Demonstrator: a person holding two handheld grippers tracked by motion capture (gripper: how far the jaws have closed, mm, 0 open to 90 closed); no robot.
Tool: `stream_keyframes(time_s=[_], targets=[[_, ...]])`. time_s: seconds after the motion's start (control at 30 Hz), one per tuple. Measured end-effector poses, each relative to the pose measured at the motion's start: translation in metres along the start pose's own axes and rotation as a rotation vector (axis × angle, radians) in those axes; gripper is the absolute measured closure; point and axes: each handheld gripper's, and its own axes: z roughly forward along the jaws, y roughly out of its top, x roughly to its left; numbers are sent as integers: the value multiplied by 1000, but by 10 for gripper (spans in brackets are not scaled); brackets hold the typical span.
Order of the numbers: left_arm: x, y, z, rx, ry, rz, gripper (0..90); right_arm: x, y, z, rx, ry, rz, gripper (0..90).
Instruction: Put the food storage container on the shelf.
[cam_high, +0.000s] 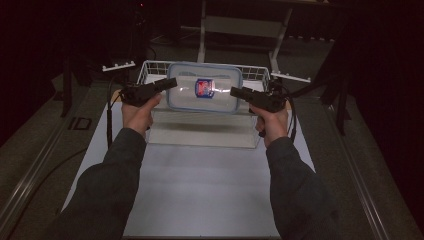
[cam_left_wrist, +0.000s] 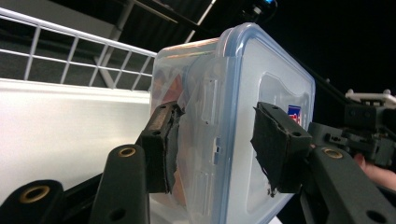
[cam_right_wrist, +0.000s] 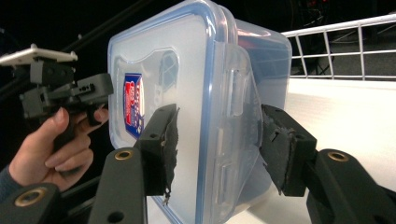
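Left gripper (cam_high: 170, 83) and right gripper (cam_high: 236, 92) each pinch an end of the lidded plastic box (cam_high: 204, 87), held level above the white bench (cam_high: 200, 190). Forearms reach forward, parallel. Wire basket (cam_high: 150, 67) behind; room dark.

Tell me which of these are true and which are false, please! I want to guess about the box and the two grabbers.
1. Both grippers hold the plastic box, one at each short end. True: the left gripper and the right gripper each clamp an end.
2. The box has no lid. False: a clear lid with a blue rim is on it.
3. The box sits flat on the table. False: it is lifted above the white tray, with its shadow below.
4. A white wire basket stands behind the box. True.
5. The sticker on the lid is green. False: it is blue and red.
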Motion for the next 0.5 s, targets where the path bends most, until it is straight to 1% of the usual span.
stream_keyframes(time_s=[0.07,0.13,0.17,0.23,0.27,0.3,0.33,0.37,0.4,0.43,0.5], targets=[[1,2,2,-5,14,-10,509,-3,1,4,-10,0,23,482],[1,4,4,-8,33,-4,505,-5,2,6,-17,0,37,477],[0,5,6,-4,56,10,504,-5,3,7,-18,-6,37,473],[-2,5,9,10,100,40,519,-4,4,8,-14,-35,23,455],[-4,5,13,29,130,52,544,-4,5,10,-4,-47,21,430],[-5,3,17,38,152,65,528,-5,5,12,4,-60,25,397],[-5,3,17,38,152,65,508,-5,5,12,4,-60,25,397],[0,1,21,34,144,14,508,-6,6,14,2,-85,29,379],[1,-1,22,26,145,-6,502,-9,9,16,0,-135,37,399],[2,-1,23,18,137,-14,513,-10,10,18,10,-160,31,412],[-1,-2,23,18,153,-4,519,-9,13,20,14,-182,9,398]])
